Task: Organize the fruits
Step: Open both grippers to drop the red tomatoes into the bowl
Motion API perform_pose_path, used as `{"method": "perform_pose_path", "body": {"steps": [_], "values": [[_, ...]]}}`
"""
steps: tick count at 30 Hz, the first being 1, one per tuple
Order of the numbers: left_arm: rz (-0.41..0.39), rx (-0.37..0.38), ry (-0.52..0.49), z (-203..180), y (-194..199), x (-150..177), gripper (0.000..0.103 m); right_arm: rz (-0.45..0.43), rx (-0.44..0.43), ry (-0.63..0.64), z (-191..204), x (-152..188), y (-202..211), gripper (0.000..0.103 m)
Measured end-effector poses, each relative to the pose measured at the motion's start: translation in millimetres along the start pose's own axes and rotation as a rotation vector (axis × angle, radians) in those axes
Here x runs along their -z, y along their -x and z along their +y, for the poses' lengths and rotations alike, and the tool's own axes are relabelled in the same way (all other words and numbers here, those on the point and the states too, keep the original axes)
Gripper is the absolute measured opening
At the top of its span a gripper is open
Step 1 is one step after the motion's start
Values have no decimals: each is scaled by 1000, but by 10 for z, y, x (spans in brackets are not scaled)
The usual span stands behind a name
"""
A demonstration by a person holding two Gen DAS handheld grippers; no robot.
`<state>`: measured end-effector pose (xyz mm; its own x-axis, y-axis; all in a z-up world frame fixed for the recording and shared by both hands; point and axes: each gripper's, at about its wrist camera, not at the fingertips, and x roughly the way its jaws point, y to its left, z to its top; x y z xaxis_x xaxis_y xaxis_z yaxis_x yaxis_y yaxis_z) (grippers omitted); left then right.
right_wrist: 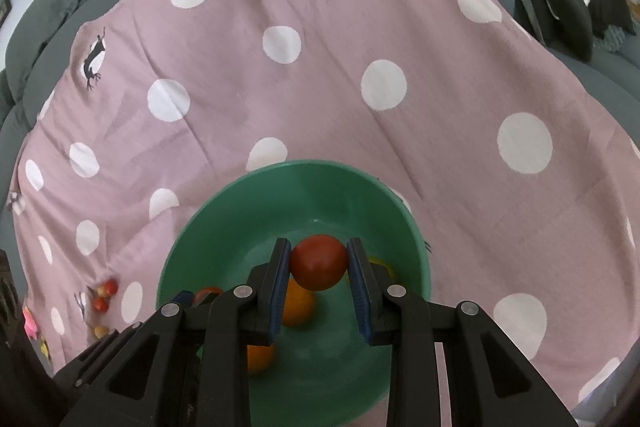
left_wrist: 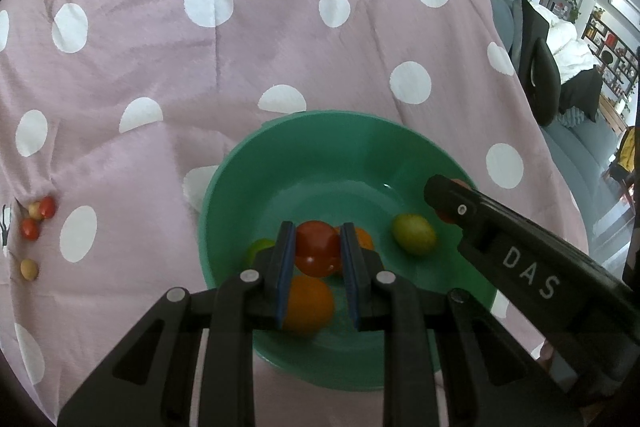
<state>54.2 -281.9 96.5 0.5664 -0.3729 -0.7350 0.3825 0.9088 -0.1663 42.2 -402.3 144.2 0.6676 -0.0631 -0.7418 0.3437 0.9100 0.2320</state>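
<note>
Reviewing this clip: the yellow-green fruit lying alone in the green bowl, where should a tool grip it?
Grip the yellow-green fruit across its narrower middle, coming from above. It lies apart from the other fruit on the green bowl's floor, so the pads probably clear both sides.

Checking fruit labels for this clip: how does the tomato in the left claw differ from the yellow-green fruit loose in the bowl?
The red tomato is clamped between the left claw's pads; the yellow-green fruit lies free on the green bowl's floor. The tomato is deep red, the fruit pale yellow-green. The tomato looks rounder, the fruit more oval. Both are small, smooth-skinned and within the bowl's rim.
</note>
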Motion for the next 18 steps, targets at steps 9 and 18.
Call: {"method": "perform_pose_path", "body": {"steps": [9, 18], "values": [[10, 8, -3, -19, -30, 7, 24, 6, 13, 5, 7, 7, 0, 31], [-33, 21, 21, 61, 102, -4, 41, -4, 10, 29, 43, 0, 48, 42]]}}
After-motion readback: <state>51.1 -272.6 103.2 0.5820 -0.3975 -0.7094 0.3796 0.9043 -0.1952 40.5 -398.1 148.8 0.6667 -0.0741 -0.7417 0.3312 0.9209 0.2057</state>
